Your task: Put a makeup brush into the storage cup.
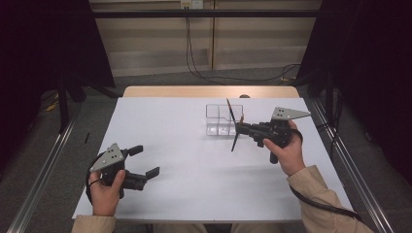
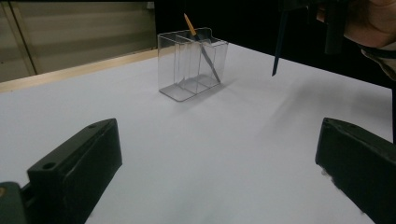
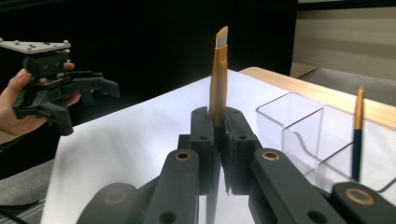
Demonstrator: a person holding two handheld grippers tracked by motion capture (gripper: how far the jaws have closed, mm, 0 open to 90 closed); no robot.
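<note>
- The right gripper (image 1: 239, 127) is clamped on a brush (image 3: 218, 77); in the right gripper view its two black jaws press together on the golden-brown handle, which rises straight up from between them to a pale slanted tip; in the high view the dark lower end of that brush (image 1: 235, 141) hangs below the jaws, above the counter (image 1: 184, 160), not touching it
- The person's right hand (image 1: 286, 148) holds this gripper lifted, with its jaws pointing toward the clear organizer (image 1: 223, 120); the organizer stands on the counter just beyond the jaws, a little to the far side
- A second brush (image 1: 231, 110) leans tilted inside the organizer; in the left gripper view it sits in one of the compartments at the end nearest the right gripper, its tan end (image 2: 189, 23) sticking out above the rim (image 2: 187, 35); in the right gripper view it stands just right of the jaws, behind the clear wall (image 3: 299, 126)
- The left gripper (image 1: 144, 161) stands open with nothing between its jaws; the left hand (image 1: 108, 187) holds it low over the near left part of the counter, well apart from the organizer and the right gripper; its jaws point across the bare white surface toward them
</note>
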